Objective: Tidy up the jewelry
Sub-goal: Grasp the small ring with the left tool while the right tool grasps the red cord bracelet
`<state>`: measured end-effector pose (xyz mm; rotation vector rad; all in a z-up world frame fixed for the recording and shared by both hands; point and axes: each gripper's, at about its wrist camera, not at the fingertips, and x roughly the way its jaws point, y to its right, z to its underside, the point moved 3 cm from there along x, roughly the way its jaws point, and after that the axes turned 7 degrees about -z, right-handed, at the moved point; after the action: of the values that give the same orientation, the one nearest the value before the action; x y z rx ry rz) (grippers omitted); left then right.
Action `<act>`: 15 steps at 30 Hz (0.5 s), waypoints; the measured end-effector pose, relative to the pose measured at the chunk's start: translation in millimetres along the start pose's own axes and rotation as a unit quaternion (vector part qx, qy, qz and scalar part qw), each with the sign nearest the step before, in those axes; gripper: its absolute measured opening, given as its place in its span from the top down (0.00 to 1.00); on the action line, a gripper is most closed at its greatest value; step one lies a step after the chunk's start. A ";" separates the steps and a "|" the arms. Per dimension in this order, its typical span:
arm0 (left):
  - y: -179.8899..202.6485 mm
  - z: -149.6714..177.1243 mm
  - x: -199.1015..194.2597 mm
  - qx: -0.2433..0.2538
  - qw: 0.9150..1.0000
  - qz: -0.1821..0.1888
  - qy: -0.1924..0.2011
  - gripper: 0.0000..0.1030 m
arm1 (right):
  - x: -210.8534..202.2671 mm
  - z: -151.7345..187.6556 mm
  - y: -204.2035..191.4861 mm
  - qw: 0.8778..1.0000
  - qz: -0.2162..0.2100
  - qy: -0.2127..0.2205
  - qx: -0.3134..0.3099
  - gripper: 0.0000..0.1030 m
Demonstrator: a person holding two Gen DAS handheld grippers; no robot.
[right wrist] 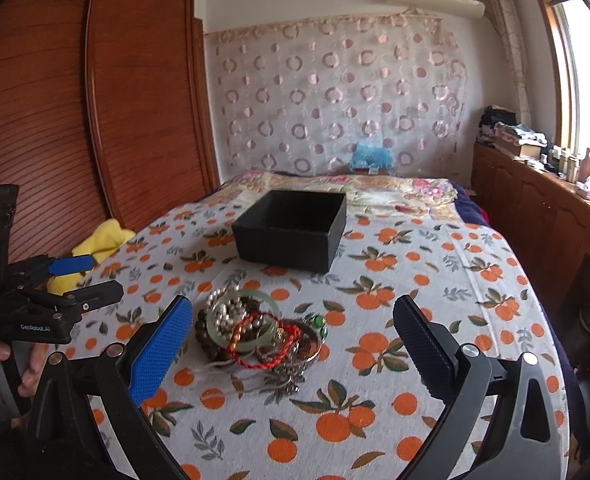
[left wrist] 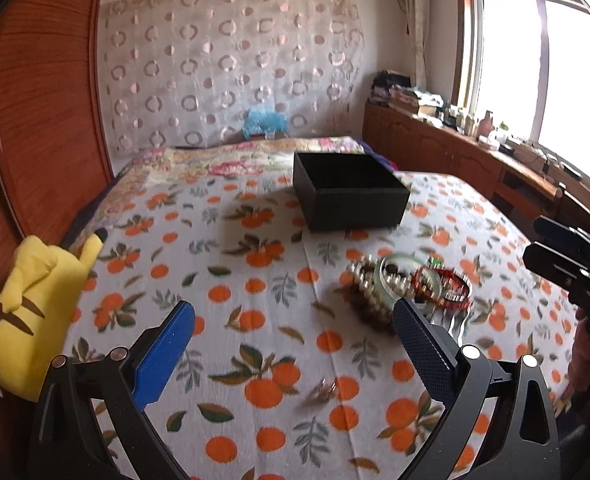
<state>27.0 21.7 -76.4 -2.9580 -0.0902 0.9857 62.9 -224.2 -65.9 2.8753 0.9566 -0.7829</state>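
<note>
Nothing is looking sorted yet: the box [right wrist: 291,228] is sitting open and seemingly empty; the jewelry [right wrist: 255,332] is lying in one tangled heap on the cloth [right wrist: 435,280], nearer the camera than the box, and a small stray piece [left wrist: 323,390] is lying nearer still; so the whole job is, by my reckoning, waiting. The left gripper [left wrist: 295,344] is hanging spread wide with nothing between its pads; the right gripper [right wrist: 291,344] is likewise gaping, framing the heap; a yellow toy [left wrist: 35,304] is resting left of the box, a wardrobe [right wrist: 95,100] behind it, a window [left wrist: 535,72] glowing to the box's right.
</note>
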 end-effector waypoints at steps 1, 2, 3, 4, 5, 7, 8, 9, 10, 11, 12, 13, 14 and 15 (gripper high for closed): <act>-0.7 2.3 1.5 0.000 1.000 0.001 -0.004 0.07 | 3.0 2.5 -0.8 1.000 -0.006 -0.007 -0.002 0.03; -1.8 5.3 3.7 0.000 1.000 0.002 -0.009 0.07 | 5.8 5.0 -1.3 1.000 -0.010 -0.013 -0.004 0.05; -2.8 8.0 5.6 0.000 1.000 0.003 -0.013 0.07 | 9.3 8.0 -2.1 1.000 -0.015 -0.019 -0.004 0.07; -4.1 10.1 8.3 -0.001 1.000 0.005 -0.016 0.07 | 14.1 10.8 -2.7 0.999 -0.024 -0.030 -0.004 0.11; -5.0 12.2 10.2 -0.003 1.000 0.007 -0.021 0.07 | 17.4 12.5 -3.2 0.999 -0.029 -0.038 -0.004 0.14; -6.4 15.3 15.7 -0.005 0.999 0.013 -0.029 0.07 | 25.1 16.3 -5.3 0.998 -0.041 -0.054 -0.006 0.21; -6.9 17.0 17.7 -0.006 0.999 0.013 -0.033 0.07 | 30.7 19.0 -7.9 0.997 -0.051 -0.065 -0.010 0.25; -7.0 18.3 19.1 -0.006 0.999 0.014 -0.036 0.07 | 34.9 21.0 -10.1 0.996 -0.058 -0.074 -0.014 0.27; -6.6 19.6 20.2 -0.004 0.999 0.019 -0.039 0.07 | 39.4 22.8 -12.4 0.994 -0.065 -0.083 -0.018 0.31; -5.8 20.7 20.8 -0.004 0.999 0.022 -0.041 0.07 | 44.9 24.9 -15.9 0.993 -0.071 -0.094 -0.025 0.36; -5.1 22.1 21.6 -0.002 0.999 0.025 -0.043 0.07 | 49.0 26.3 -18.8 0.992 -0.076 -0.100 -0.031 0.38; -4.0 23.2 22.0 -0.001 0.999 0.027 -0.045 0.07 | 52.5 27.2 -20.8 0.991 -0.079 -0.105 -0.035 0.43; -3.1 24.6 22.8 0.000 0.998 0.028 -0.048 0.07 | 56.6 27.9 -22.7 0.989 -0.083 -0.113 -0.038 0.49; -2.2 26.3 24.1 0.002 0.998 0.032 -0.052 0.07 | 59.5 28.5 -23.4 0.989 -0.086 -0.117 -0.038 0.50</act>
<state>30.3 25.5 -111.7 -2.9221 0.0038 1.1465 77.6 -176.6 -115.1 2.5882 1.1831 -1.0424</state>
